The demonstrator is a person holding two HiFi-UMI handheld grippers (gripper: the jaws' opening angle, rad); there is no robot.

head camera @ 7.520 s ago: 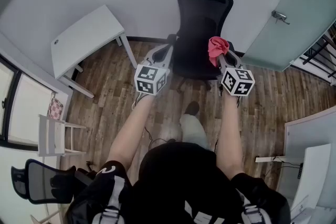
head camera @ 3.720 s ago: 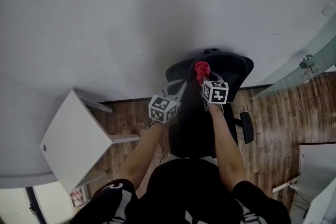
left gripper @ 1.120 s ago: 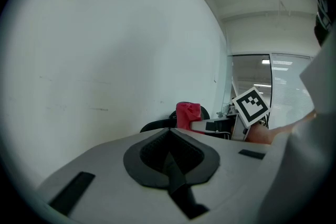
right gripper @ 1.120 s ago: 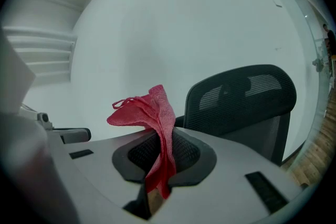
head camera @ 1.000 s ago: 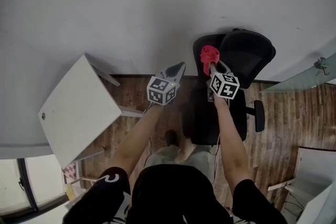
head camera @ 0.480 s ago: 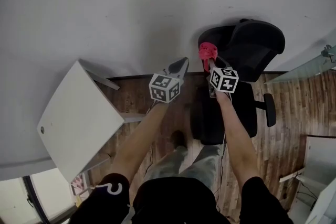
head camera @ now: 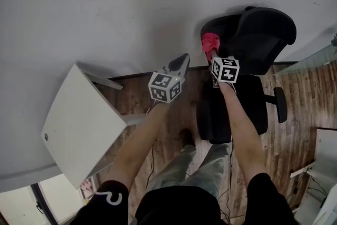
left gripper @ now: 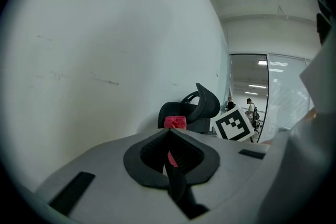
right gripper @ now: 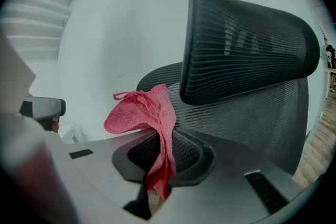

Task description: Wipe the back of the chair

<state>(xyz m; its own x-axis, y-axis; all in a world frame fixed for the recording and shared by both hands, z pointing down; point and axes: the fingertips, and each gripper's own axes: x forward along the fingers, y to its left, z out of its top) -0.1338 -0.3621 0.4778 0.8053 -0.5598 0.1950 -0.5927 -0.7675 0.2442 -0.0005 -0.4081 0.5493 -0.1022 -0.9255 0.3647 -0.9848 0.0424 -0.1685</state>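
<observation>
Up front, the right gripper [head camera: 212, 54] is clenched on a red cloth [head camera: 210, 41]: in the right gripper view its jaws [right gripper: 161, 140] pinch the lower folds while the cloth [right gripper: 139, 112] bunches and flops to the left above them. Just past the cloth stands the black mesh chair [right gripper: 252, 113], its back filling the right of that view and the curved headrest [right gripper: 244, 44] sitting above. The cloth is right at the mesh, below the headrest's left corner, though actual contact cannot be made out. From the head view the cloth meets the left edge of the chair [head camera: 263, 29], whose seat [head camera: 247, 108] lies under the right forearm and whose armrest [head camera: 280, 105] sticks out to the right. The left gripper [head camera: 180, 62] is held apart, to the left of the chair, with its jaws [left gripper: 169, 136] pressed together on nothing. In the left gripper view it looks across at the cloth [left gripper: 175, 122], the chair [left gripper: 199, 105] and the other gripper's marker cube [left gripper: 232, 124]. A pale wall [head camera: 105, 8] rises behind everything. A white table [head camera: 79, 124] stands at the left on the wood floor [head camera: 174, 110], well apart from the chair.
</observation>
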